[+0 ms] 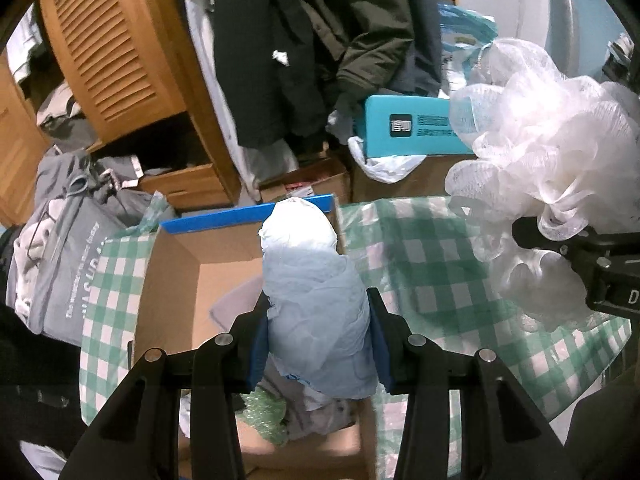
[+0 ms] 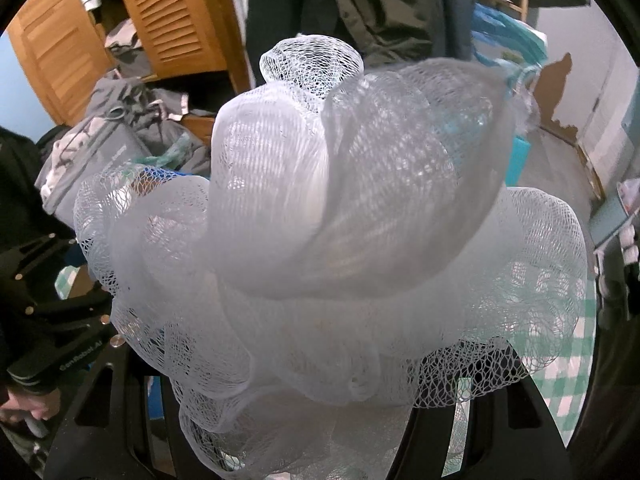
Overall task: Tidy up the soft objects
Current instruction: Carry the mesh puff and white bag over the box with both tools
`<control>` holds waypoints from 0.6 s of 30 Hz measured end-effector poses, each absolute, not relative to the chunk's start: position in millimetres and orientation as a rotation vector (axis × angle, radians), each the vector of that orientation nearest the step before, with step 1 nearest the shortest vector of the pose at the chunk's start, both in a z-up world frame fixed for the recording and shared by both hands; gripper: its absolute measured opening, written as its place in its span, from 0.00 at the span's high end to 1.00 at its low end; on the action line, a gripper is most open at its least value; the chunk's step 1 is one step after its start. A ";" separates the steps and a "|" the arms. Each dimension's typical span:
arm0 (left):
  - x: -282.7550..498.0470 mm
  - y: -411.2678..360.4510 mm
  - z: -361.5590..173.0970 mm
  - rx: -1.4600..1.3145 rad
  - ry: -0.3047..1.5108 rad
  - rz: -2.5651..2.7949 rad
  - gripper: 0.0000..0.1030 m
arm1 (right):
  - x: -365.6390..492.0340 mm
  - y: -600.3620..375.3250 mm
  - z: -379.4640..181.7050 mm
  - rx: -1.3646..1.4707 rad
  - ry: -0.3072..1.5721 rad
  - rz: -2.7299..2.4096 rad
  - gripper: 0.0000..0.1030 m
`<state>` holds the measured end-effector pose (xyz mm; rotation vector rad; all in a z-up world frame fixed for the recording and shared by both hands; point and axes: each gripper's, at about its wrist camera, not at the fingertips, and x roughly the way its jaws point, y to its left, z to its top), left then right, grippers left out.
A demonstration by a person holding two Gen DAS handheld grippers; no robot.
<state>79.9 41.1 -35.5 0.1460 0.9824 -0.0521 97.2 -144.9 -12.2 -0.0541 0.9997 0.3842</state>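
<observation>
My left gripper point(image 1: 318, 332) is shut on a pale blue bundled plastic bag point(image 1: 310, 280), held upright above an open cardboard box point(image 1: 180, 264) with a blue rim. The box holds grey cloth and green bubble wrap. My right gripper point(image 2: 320, 412) is shut on a white mesh bath pouf point(image 2: 340, 240), which fills most of the right wrist view and hides its fingertips. In the left wrist view the same bath pouf point(image 1: 540, 168) hangs at the right, with a finger of the right gripper point(image 1: 576, 248) pressed into it, over the green checked tablecloth point(image 1: 432, 264).
A grey fabric bag point(image 1: 64, 264) sits left of the box. Behind stand a wooden louvred cupboard point(image 1: 112, 48), hanging dark coats point(image 1: 304, 40), a teal box point(image 1: 412, 128) and more cardboard boxes point(image 1: 320, 184). A hand point(image 2: 24, 408) and the left gripper's body point(image 2: 56, 320) show at the left.
</observation>
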 end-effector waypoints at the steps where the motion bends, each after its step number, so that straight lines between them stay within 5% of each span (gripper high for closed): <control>1: 79.8 44.9 -36.2 0.145 0.983 -0.047 0.57 | 98.3 -139.9 -11.7 -0.060 1.000 0.392 0.39; 18: 77.7 121.2 -56.7 0.061 1.031 0.066 0.57 | 117.7 -55.8 -11.6 -0.169 1.005 0.489 0.39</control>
